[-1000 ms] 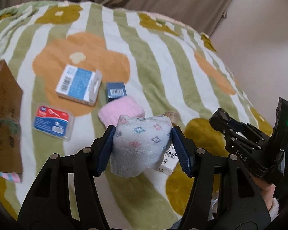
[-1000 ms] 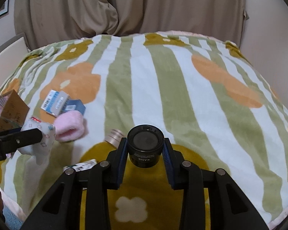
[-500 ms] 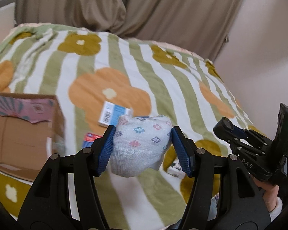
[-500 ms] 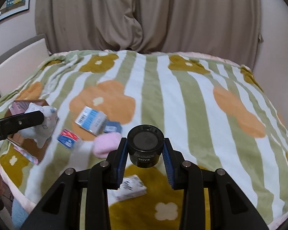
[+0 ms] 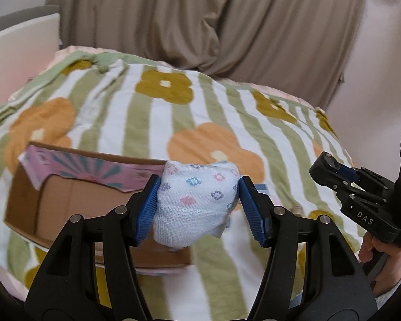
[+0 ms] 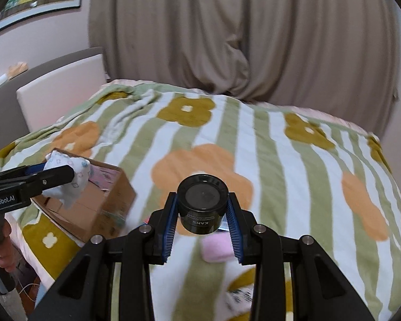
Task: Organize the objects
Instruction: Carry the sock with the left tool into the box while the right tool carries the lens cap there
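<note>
My left gripper (image 5: 197,208) is shut on a rolled white sock with small coloured flowers (image 5: 195,198), held in the air by the right end of an open cardboard box (image 5: 74,200) on the bed. The sock (image 6: 69,176) and box (image 6: 104,203) also show in the right wrist view, with the sock above the box opening. My right gripper (image 6: 202,219) is shut on a black round jar (image 6: 202,206), held above the blanket. The right gripper (image 5: 355,195) also shows at the right of the left wrist view.
A green and white striped blanket with orange flowers (image 6: 280,160) covers the bed. A pink sock roll (image 6: 216,248) and a white patterned packet (image 6: 238,299) lie under my right gripper. Beige curtains (image 6: 227,40) hang behind. A white headboard (image 6: 58,88) stands at the left.
My left gripper has carried the sock left, from above the loose items to the box. My right gripper with the jar has risen and tilted up, following leftward.
</note>
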### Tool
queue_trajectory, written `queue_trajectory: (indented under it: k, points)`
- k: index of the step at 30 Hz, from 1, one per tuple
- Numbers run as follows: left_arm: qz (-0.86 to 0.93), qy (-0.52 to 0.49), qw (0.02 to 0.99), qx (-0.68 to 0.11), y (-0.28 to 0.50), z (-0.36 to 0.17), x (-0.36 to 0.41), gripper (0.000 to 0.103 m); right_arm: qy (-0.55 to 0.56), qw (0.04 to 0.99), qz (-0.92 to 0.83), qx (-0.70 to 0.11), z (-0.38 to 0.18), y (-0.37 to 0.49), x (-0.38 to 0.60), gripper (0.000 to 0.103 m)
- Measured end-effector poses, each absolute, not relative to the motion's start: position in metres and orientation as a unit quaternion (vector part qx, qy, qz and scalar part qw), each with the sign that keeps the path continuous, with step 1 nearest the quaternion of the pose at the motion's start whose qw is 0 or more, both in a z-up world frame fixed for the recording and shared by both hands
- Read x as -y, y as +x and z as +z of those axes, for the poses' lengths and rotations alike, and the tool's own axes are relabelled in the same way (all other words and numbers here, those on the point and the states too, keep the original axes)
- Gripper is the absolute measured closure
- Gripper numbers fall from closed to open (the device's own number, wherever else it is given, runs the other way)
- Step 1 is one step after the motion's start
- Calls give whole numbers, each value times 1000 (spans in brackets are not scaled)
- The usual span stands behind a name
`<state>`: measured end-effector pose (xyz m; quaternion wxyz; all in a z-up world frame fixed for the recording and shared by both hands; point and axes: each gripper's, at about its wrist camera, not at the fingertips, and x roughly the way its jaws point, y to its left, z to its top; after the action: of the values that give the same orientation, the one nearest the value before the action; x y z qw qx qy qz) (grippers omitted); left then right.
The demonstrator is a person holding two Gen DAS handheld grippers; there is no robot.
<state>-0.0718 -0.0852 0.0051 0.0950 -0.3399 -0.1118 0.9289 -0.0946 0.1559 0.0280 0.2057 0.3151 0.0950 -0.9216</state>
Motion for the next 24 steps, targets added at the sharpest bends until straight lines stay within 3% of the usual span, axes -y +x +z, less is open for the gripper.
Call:
queue_trajectory:
  k: [10, 24]
  points:
    - [929, -347, 41, 122, -72, -6, 177, 47, 334, 272, -897, -102, 14, -104, -63, 70]
    - [905, -403, -19, 133, -96, -77, 260, 47, 389, 335, -845, -152, -53, -105, 51, 70]
